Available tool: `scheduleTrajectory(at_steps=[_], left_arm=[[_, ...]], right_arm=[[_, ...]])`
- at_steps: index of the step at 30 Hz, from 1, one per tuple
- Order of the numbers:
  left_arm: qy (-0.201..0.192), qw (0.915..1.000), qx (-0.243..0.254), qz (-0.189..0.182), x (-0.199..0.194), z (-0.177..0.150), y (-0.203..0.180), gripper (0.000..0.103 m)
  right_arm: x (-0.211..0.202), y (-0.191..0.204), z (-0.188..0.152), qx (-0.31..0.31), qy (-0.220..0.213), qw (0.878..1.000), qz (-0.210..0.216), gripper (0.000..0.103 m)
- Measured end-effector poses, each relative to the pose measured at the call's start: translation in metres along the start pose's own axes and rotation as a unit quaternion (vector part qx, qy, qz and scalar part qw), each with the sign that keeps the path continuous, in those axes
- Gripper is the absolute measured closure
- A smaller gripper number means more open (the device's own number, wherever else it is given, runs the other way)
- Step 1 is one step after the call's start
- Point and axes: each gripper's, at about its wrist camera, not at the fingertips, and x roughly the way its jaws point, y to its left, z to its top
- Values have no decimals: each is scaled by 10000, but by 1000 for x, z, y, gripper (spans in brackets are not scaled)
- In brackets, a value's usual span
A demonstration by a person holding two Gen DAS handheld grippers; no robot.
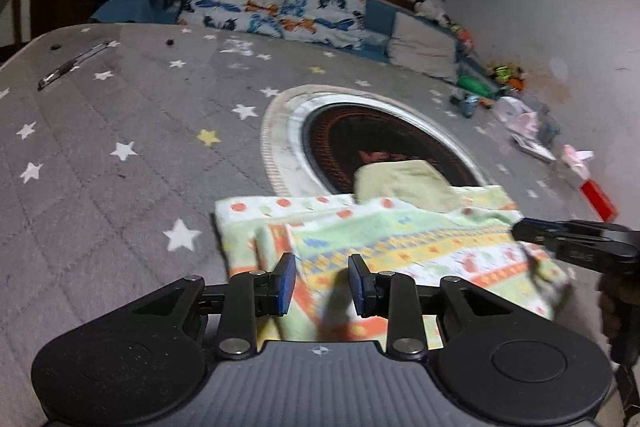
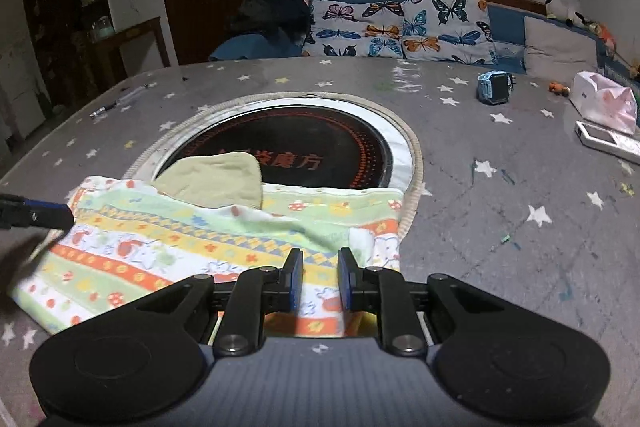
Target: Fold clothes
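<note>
Lying at lower centre of both frames: one patterned cloth (image 1: 400,247) (image 2: 224,247), striped in green, yellow, orange and white, partly folded over itself, on a grey star-printed table cover (image 1: 120,131) (image 2: 500,195). Its far edge overlaps the rim of a round dark inset plate (image 1: 380,139) (image 2: 304,143) ringed in white.

Item: a plain pale-green cloth piece (image 1: 404,183) (image 2: 216,179), resting on the patterned cloth's far edge and reaching onto the dark plate.

Item: left gripper (image 1: 322,285) (image 2: 68,217), bottom centre of its own view, blue pads spread with an empty gap, above the cloth's near left portion. In the right view only its tip shows, at the left edge, over the cloth's left side.

Item: right gripper (image 2: 320,279) (image 1: 520,229), bottom centre of its own view, pads apart with nothing between them, above the cloth's near right portion. In the left view it enters from the right edge, its tip at the cloth's right side.

Item: butterfly-print cushions (image 1: 280,7) (image 2: 400,27), upper centre, beyond the table.

Item: pen (image 1: 72,63) (image 2: 120,101), upper left of the table.

Item: blue watch (image 2: 495,87), upper right in the right view.
</note>
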Motion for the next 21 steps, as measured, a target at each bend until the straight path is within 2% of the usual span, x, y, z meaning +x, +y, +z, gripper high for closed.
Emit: scheduleTrajectory(at_steps=[5, 6, 8, 10, 21], left_arm=[[44, 9999, 23, 122, 7, 7, 1, 70], [63, 9999, 1, 142, 7, 8, 0, 68], [33, 9998, 19, 176, 5, 9, -4, 59], [12, 9997, 49, 225, 3, 9, -8, 56], [13, 9987, -6, 510, -11, 5, -14, 43]], right_arm=[[5, 0, 1, -79, 45, 9999, -86, 83], [6, 0, 2, -97, 52, 9999, -108, 83], [6, 2, 3, -122, 34, 9998, -152, 83], [2, 8, 5, -221, -32, 9996, -189, 83], [-21, 66, 3, -861, -187, 9953, 399, 76]])
